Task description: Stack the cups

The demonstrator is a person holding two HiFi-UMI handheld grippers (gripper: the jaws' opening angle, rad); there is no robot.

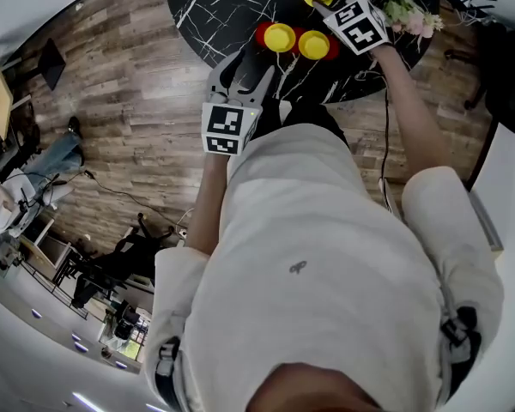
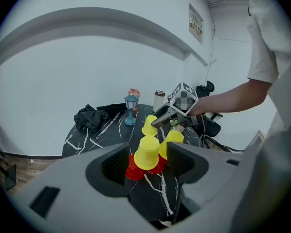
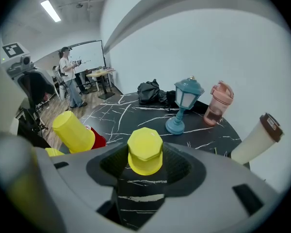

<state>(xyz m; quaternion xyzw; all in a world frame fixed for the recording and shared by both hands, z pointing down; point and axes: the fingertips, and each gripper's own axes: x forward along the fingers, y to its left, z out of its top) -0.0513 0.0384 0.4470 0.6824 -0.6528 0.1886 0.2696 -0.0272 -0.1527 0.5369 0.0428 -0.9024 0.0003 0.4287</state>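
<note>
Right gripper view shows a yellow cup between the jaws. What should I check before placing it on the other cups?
1. Held cup between right hand-held gripper pads: ok.
2. Yellow cups upright on red cups: ok.
3. Left hand-held gripper open, empty, short of the cups: ok.
4. Lamp and bottle apart from the cups: ok.
5. Grip firm enough: cannot tell.

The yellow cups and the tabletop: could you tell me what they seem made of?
The yellow cups look like plastic: smooth, faintly glossy, with moulded facets. The tabletop looks like smooth black marble with white veins, though possibly a laminate.
</note>
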